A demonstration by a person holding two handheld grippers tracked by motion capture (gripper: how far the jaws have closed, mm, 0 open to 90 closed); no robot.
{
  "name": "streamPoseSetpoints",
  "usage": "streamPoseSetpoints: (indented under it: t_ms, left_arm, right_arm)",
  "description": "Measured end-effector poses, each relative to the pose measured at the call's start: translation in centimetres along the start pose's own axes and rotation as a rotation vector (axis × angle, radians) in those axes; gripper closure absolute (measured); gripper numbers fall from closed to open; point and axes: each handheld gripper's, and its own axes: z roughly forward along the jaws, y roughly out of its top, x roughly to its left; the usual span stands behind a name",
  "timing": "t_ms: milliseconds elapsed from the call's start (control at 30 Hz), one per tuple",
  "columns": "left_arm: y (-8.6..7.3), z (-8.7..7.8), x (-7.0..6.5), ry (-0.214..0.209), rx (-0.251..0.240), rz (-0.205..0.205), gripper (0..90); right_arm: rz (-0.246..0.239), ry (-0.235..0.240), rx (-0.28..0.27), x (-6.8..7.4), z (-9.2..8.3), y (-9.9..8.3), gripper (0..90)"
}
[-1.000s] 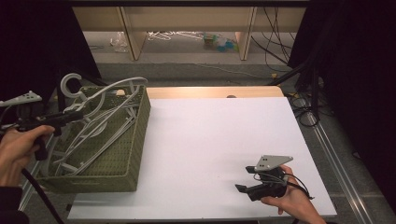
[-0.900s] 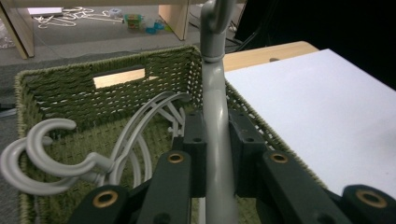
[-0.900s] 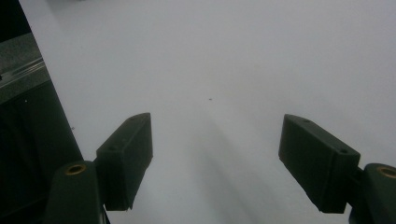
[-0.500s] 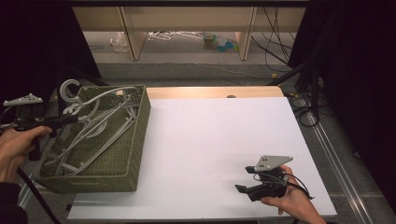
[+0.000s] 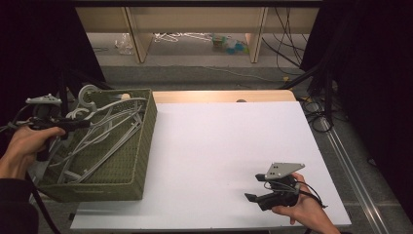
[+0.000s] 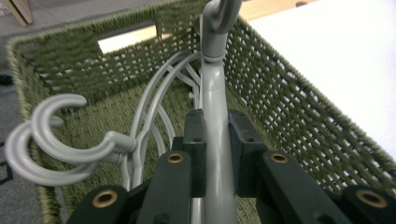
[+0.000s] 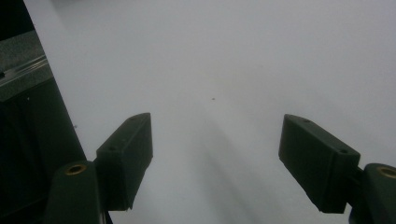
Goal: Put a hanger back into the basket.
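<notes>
A green woven basket [image 5: 141, 146] stands on the table's left side with several grey plastic hangers [image 5: 104, 134] piled in it. My left gripper [image 5: 73, 124] hovers at the basket's left rim, shut on one grey hanger [image 6: 215, 116] just below its hook. That hanger points across the basket [image 6: 299, 116], and two more hooks [image 6: 56, 140] stick out over the left wall. My right gripper [image 5: 253, 187] rests near the table's front right, jaws wide apart above the bare white top [image 7: 224, 70], nothing between them.
The white table top [image 5: 224, 141] stretches from the basket to the right edge. A wooden strip [image 5: 224, 96] runs along its far edge. Beyond it, shelving with loose hangers [image 5: 180, 36] on the floor. Cables and a rail [image 5: 341, 146] lie to the right.
My left hand has carried the held hanger down and to the left, lowering it toward the basket's left rim. The right hand has stayed where it was.
</notes>
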Motion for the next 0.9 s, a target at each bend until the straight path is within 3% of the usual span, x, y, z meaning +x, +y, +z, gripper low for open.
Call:
streamPoseSetpoints:
  t_ms: [433,600,633,733,800,900]
  left_arm:
    - [-2.5,3.0,0.8,0.005,0.089,-0.027,78.4]
    - [-3.8,3.6,1.5,0.054,0.087,-0.098,77.8]
    - [-4.0,3.5,1.9,0.052,0.095,-0.089,77.4]
    - [-4.5,3.5,2.3,0.061,0.093,-0.116,75.5]
    - [-4.8,3.7,2.4,0.082,0.119,-0.109,74.2]
    - [-5.1,3.5,2.7,0.105,0.105,-0.148,70.1]
  right_arm:
    - [-0.003,0.001,0.006,0.0,0.0,0.0,27.0]
    - [0.005,0.001,0.003,0.0,-0.1,0.0,27.0]
    - [-0.002,-0.002,0.001,-0.1,0.0,0.0,27.0]
    - [-0.002,0.002,0.006,0.0,0.0,0.0,27.0]
    - [-0.002,0.003,0.007,0.0,0.1,0.0,27.0]
    - [0.0,0.001,0.008,0.0,0.1,0.0,27.0]
